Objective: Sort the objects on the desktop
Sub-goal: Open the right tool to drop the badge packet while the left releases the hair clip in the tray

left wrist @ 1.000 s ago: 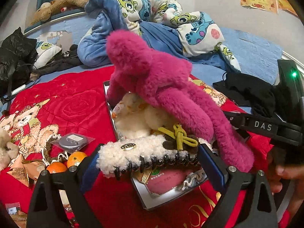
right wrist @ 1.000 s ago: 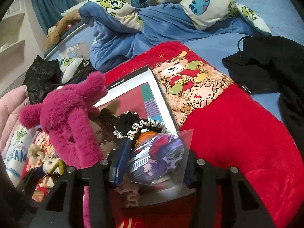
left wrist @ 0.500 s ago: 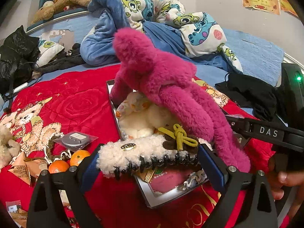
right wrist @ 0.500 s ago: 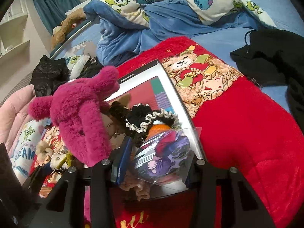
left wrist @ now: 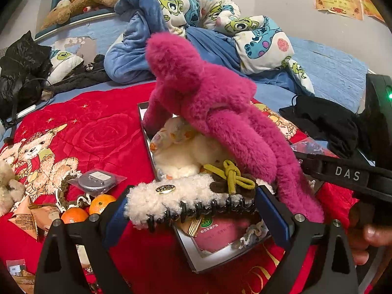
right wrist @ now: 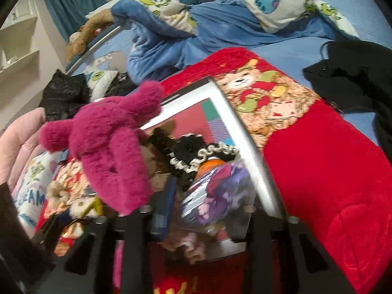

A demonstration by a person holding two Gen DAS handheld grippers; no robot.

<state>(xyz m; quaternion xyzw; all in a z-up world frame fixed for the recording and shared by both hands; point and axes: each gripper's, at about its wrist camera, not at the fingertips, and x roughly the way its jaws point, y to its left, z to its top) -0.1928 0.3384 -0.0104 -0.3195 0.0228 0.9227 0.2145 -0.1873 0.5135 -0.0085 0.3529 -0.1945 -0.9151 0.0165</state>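
Fluffy white hair claw [left wrist: 171, 196] clamped in left gripper [left wrist: 193, 210]; right gripper [right wrist: 208, 210] closing on bagged badge [right wrist: 215, 196]

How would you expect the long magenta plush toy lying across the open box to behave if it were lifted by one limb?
The magenta plush toy would probably flop: its long limbs already drape limply over the white-rimmed box. Its fluffy fur and soft stuffing suggest that it is light for its size. It seems unlikely to roll or break, though trailing limbs might drag the small items beneath.
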